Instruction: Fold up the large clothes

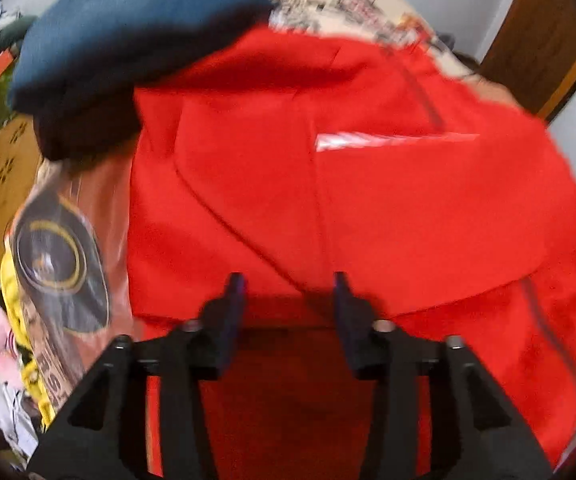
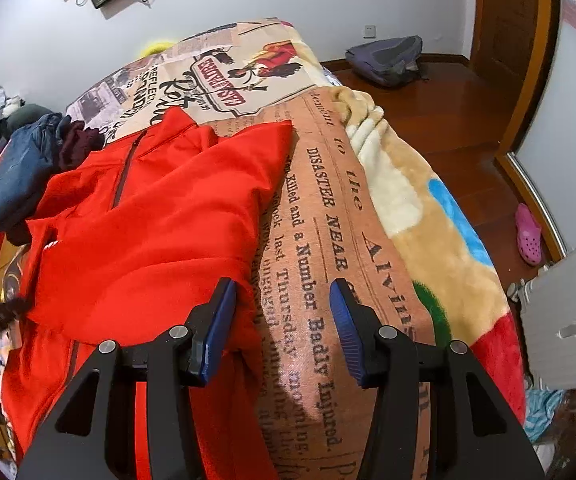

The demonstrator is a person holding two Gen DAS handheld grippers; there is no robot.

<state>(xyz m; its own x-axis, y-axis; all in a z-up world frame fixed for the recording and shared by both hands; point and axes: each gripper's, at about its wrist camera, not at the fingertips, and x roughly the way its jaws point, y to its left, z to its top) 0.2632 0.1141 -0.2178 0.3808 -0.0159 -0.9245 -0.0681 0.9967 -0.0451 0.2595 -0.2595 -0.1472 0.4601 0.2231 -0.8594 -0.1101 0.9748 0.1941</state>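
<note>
A large red jacket with a dark zipper lies spread on the bed, partly folded over itself; it also shows in the right wrist view. My left gripper is open and empty just above the jacket's near part. My right gripper is open and empty, hovering over the jacket's right edge and the newspaper-print blanket.
A blue and dark pile of clothes lies at the jacket's far left, also in the right wrist view. A grey backpack and a pink shoe lie on the wooden floor to the right. A wooden door stands beyond.
</note>
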